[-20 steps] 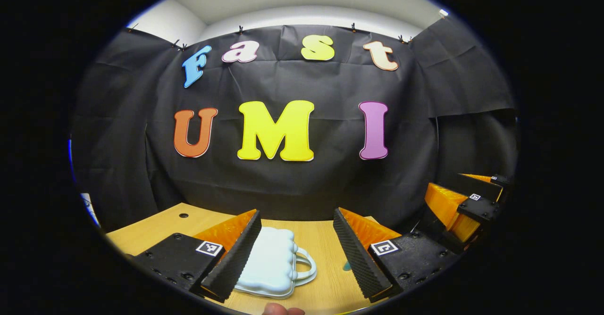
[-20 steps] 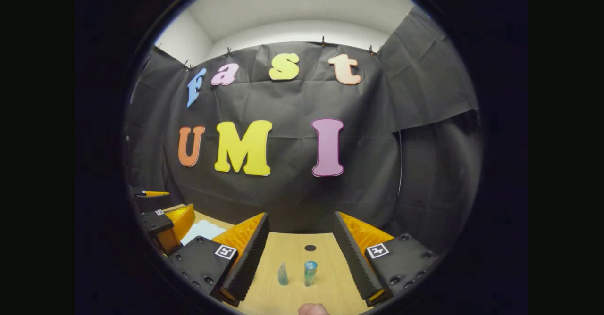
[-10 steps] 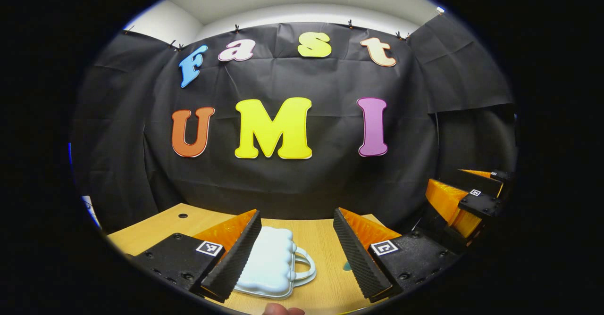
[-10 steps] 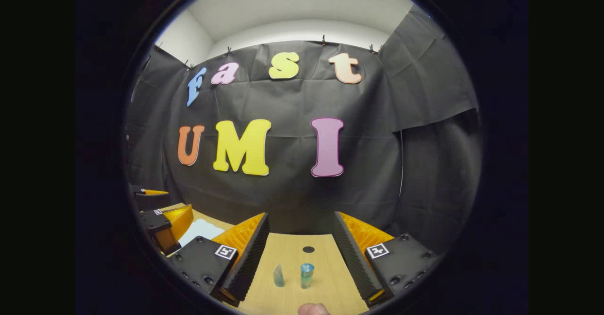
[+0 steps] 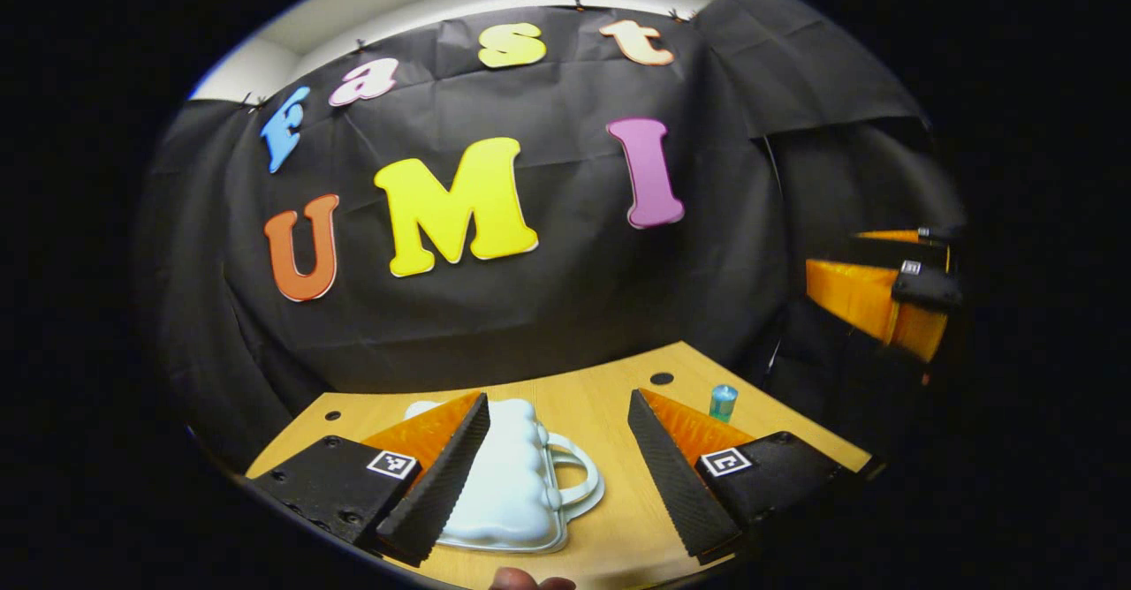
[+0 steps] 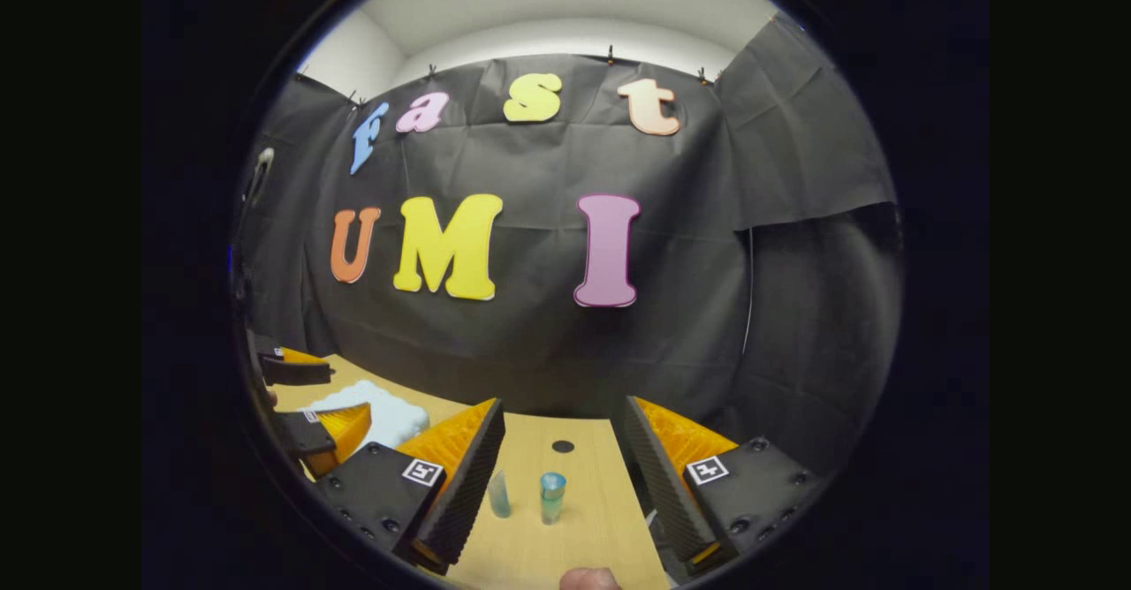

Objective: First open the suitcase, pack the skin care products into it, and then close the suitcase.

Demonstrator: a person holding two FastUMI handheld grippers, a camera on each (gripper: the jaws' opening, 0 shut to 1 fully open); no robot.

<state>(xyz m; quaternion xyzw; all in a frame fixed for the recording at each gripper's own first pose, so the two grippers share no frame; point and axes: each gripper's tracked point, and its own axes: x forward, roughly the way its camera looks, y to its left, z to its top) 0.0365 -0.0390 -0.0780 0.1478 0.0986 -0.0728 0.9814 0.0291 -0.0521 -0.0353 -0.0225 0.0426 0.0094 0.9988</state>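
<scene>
Suitcase (image 5: 512, 475), small, pale and closed, is being seen lying flat on the wooden tabletop (image 5: 610, 404), its handle (image 5: 579, 475) turned toward the right side of the left gripper view. The left gripper (image 5: 557, 475) is being held just above it with its fingers spread wide apart and nothing between them; one of the fingers (image 5: 437, 484) is being seen overlapping the suitcase's left part, though whether it is touching cannot be told. A small bluish bottle (image 5: 723, 403) is being seen standing upright farther off on the tabletop, near a round hole (image 5: 661, 378) in the wood. The right gripper (image 5: 884, 294) is being seen at the right edge of that view, raised.

In the right gripper view, the right gripper (image 6: 557, 475) is being held over the tabletop (image 6: 583, 528) with its fingers wide open and empty. Between them, lower down, the bluish bottle (image 6: 551, 495) is being seen upright, with a small clear tube (image 6: 499, 493) just beside it, apart from it. The suitcase (image 6: 371, 413) is being seen well to the left, with the left gripper (image 6: 309, 404) at it.
</scene>
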